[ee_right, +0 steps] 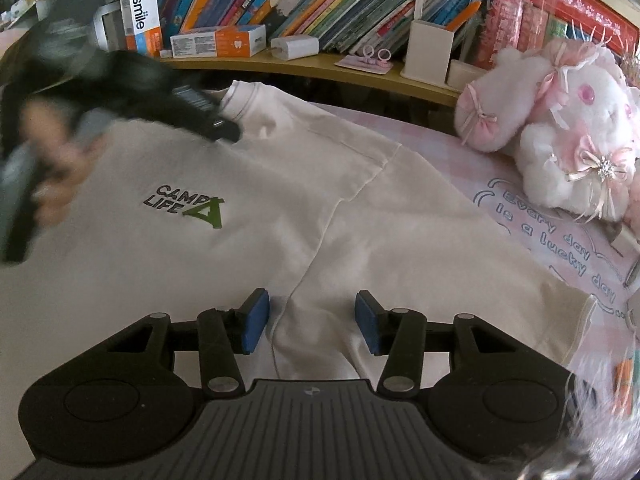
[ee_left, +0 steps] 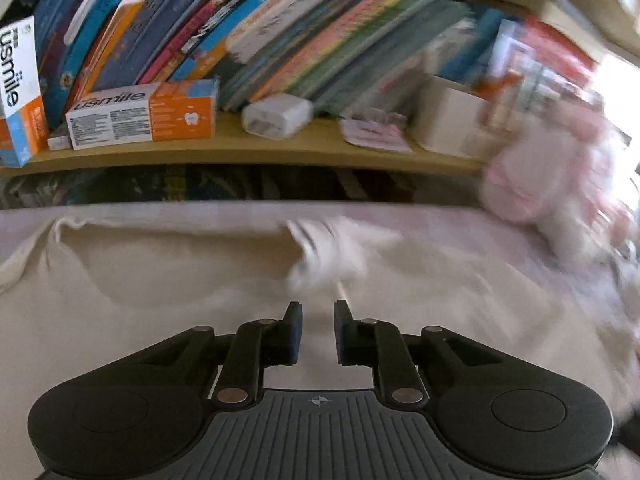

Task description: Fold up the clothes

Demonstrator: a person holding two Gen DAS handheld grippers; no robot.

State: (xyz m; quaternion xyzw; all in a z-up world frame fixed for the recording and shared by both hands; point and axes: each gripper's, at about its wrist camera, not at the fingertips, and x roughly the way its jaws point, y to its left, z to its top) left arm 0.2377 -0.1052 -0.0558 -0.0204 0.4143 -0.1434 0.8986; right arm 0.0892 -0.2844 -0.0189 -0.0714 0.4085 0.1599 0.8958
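Cream cotton sweatshirt (ee_right: 248, 216) with a "CAMP LIFE" print and green tent logo spread flat, front up, on a pink printed bedsheet (ee_right: 532, 216), collar toward a wooden shelf (ee_right: 320, 66) of slanted books. Left gripper (ee_left: 318, 330) above the cloth near the collar, blue-padded jaws parted by a narrow gap, nothing between them; in the right view blurred, gripped by a hand (ee_right: 60, 160). Right gripper (ee_right: 312, 322) over the seam between body and right-hand sleeve, jaws wide apart, holding nothing. Fluffy pink-and-white plush toy (ee_right: 560, 136) on the sheet beside the sleeve
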